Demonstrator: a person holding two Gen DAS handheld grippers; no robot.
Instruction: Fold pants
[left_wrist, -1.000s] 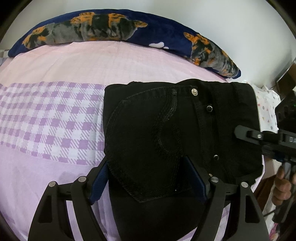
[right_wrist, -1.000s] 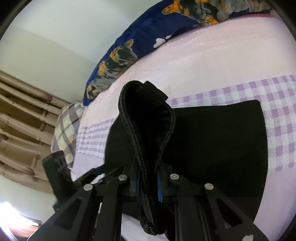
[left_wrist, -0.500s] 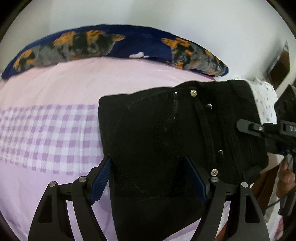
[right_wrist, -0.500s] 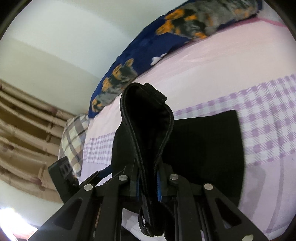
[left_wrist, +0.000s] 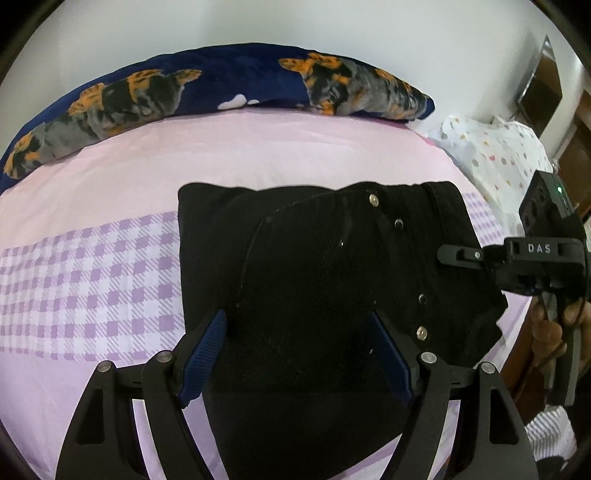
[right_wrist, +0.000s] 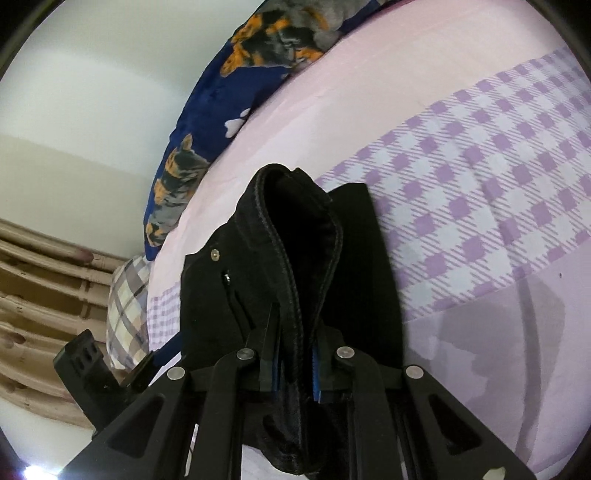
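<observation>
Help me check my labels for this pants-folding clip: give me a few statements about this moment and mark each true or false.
1. The right gripper is shut on a fold of the black pants. True.
2. The left gripper is clamped tight on a thin hem. False: its jaws stand wide, with the pants between them.
3. The pants lie on a bed sheet with a purple checked band. True.
4. The blue blanket with dog prints covers the pants. False: it lies at the far edge of the bed, apart from them.
5. The pants are blue jeans. False: they are black.
</observation>
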